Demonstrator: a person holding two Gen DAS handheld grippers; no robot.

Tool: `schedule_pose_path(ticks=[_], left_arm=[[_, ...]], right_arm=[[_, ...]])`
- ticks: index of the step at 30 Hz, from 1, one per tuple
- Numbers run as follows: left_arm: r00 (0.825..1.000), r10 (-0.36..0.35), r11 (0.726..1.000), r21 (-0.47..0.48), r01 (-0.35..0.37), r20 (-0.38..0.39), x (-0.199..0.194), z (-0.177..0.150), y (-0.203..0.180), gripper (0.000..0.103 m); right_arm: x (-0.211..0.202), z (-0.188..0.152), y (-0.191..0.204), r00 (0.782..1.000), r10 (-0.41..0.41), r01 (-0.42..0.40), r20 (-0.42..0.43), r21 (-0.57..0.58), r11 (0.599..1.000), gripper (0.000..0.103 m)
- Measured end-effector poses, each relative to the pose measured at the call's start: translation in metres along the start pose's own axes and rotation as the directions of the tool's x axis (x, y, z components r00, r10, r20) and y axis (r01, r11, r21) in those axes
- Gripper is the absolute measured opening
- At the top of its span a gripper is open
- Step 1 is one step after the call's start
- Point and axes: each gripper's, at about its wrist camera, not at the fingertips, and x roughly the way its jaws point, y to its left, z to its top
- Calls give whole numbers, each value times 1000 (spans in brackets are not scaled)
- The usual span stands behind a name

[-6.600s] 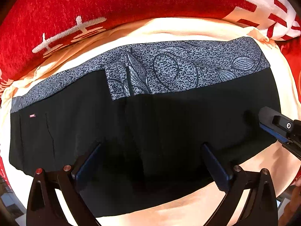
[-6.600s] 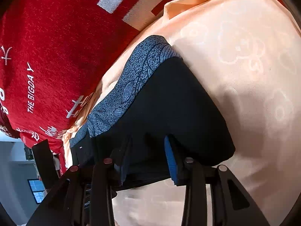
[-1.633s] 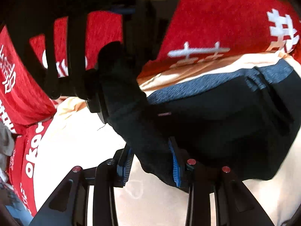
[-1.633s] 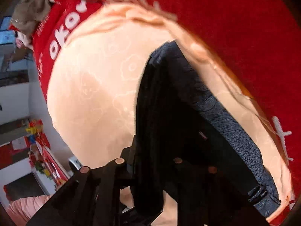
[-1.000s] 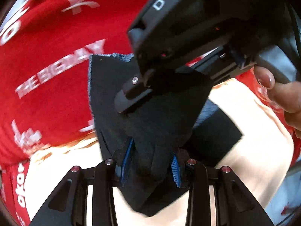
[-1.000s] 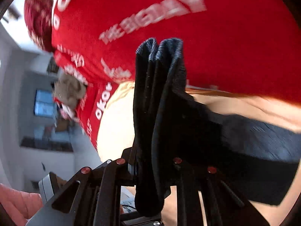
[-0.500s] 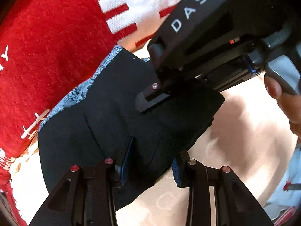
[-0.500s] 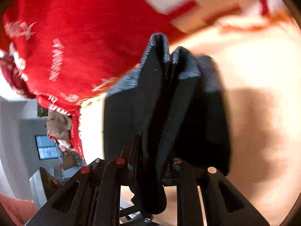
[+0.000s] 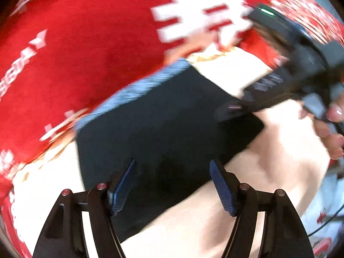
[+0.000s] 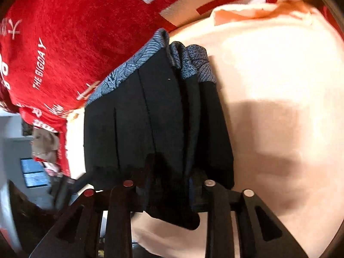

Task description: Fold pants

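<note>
1. Pants (image 9: 163,116), black with a grey patterned waistband, lie folded on the peach sheet (image 9: 279,172).
2. Left tongs (image 9: 172,185) have just been opening; their blue pads stand spread, clear of the cloth below them.
3. Right tongs (image 10: 169,185) have also been opening; the folded edge sits between the jaws, though whether they grip it is hard to tell.
4. A red blanket (image 10: 75,32) with white lettering lies beyond the sheet.

Black pants (image 9: 167,126) with grey patterned waistband, folded into a layered rectangle, lying flat on peach sheet (image 9: 268,172)
</note>
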Motion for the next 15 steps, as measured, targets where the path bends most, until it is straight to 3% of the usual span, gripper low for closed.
schedule_pose_path(ticks=[3, 6, 8, 11, 15], left_arm=[[997, 72, 993, -94, -73, -16, -3, -8, 34, 71], [990, 119, 980, -153, -129, -76, 12, -17, 65, 71], [984, 108, 973, -186, -133, -138, 24, -25, 77, 71], [981, 32, 960, -266, -84, -192, 35, -38, 86, 71], [979, -11, 948, -314, -55, -205, 34, -40, 90, 71]], right_arm=[[-13, -4, 9, 990, -133, 133, 46, 1, 991, 37], [-31, -16, 23, 980, -159, 158, 121, 22, 987, 37], [-40, -27, 33, 979, -132, 129, 155, 29, 991, 37], [-30, -42, 43, 987, -109, 110, 120, -1, 994, 37], [9, -41, 51, 975, -215, 217, 60, -27, 976, 37]])
